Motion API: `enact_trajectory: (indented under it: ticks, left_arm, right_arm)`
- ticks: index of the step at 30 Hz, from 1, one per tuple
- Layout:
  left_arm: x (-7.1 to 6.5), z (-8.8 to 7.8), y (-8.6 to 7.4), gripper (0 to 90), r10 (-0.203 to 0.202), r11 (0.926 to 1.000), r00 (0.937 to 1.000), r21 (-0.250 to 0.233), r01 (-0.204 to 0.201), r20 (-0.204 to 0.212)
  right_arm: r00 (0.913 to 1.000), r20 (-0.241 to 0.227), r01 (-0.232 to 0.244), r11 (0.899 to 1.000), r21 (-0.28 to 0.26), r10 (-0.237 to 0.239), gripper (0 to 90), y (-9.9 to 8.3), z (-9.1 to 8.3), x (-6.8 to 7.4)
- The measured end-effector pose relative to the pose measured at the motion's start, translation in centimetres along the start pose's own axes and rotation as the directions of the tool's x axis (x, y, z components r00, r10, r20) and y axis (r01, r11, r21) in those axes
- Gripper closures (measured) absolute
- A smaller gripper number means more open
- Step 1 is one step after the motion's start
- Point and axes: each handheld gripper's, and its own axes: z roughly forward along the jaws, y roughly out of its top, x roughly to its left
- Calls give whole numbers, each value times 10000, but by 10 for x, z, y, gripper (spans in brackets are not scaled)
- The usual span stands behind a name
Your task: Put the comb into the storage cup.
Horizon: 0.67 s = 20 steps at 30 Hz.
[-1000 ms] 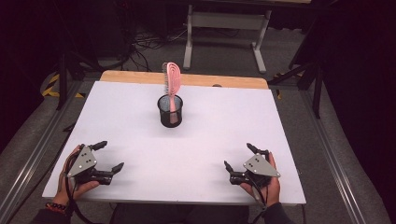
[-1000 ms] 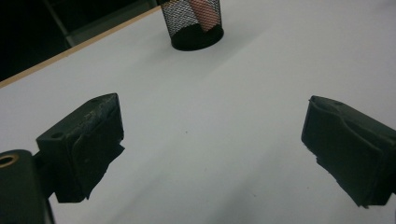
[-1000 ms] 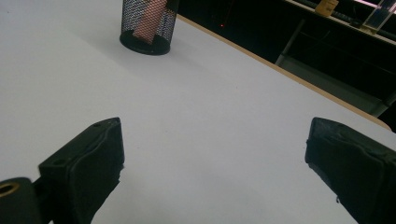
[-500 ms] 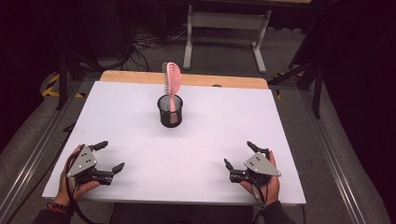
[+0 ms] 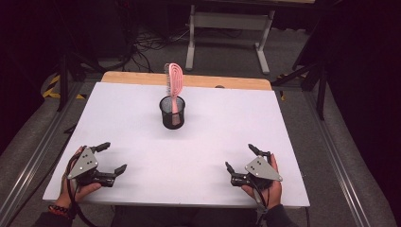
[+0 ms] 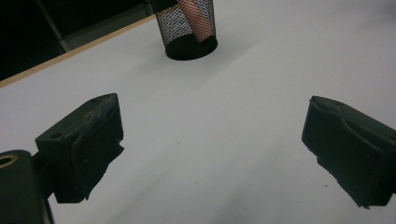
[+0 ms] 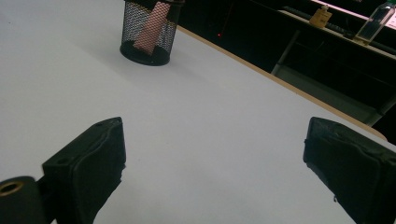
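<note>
Dark floor and cables are surrounding the white table (image 5: 142,118), whose far edge is showing a wooden strip (image 5: 227,81) and whose near edge is running just under the person's hands. Wide bare surface is lying open between the two grippers and the middle of the table, with nothing standing in the way on either side.

At about 12 o'clock from the table's middle, a black mesh cup (image 5: 172,113) is standing upright, well in from every edge. A pink hairbrush (image 5: 175,85) is standing in it, handle down, its head rising above the rim and leaning slightly.

At about 7 o'clock on the table, the left gripper (image 5: 109,158) is resting near the front left corner, its jaws spread wide and holding nothing. At about 5 o'clock, the right gripper (image 5: 241,158) is sitting near the front edge, its jaws likewise spread and empty.

Both are lying well apart from the cup. In the left gripper view the cup (image 6: 187,28) is showing far ahead, toward 12 o'clock between the jaws; in the right gripper view it (image 7: 148,32) is showing toward 11 o'clock.
</note>
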Motion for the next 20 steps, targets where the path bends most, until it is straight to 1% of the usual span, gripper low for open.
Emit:
enact_trajectory:
  ticks: [3, 4, 6, 9, 14, 16, 18, 20]
  left_arm:
    - [0, 2, 0, 62, 14, 10000, 10000, -11, -14, 14]
    - [0, 2, 0, 62, -53, 10000, 10000, -12, 53, 32]
    - [0, 3, 1, 62, -25, 10000, 10000, 16, 25, -44]
    - [2, 3, 3, 64, -43, 10000, 9999, -69, 42, -96]
    - [2, 4, 4, 63, 20, 9999, 10000, -106, -20, 12]
    - [3, 4, 4, 63, 24, 10000, 10000, -89, -24, 5]
    - [3, 4, 4, 63, 35, 10000, 9999, 47, -34, -115]
    - [3, 5, 5, 63, 4, 10000, 9999, 15, -4, -152]
  right_arm:
    - [10000, 2, -66, 10000, 44, 66, 63, -1, 0, -1]
    - [10000, 18, -82, 10000, 39, 82, 63, -1, 0, -1]
    - [9999, 36, -114, 9999, 66, 113, 63, -2, 0, -2]
    - [9999, 49, -165, 9998, 91, 165, 62, -3, -1, -2]
    - [9998, 135, -125, 9999, 56, 125, 62, -3, -3, -3]
    - [9999, 89, -128, 9999, 71, 127, 61, -3, -2, -2]
    - [9999, 54, -157, 9999, 29, 157, 61, -3, -2, -2]
    - [9997, 55, -241, 9997, -96, 242, 61, -1, -2, -2]
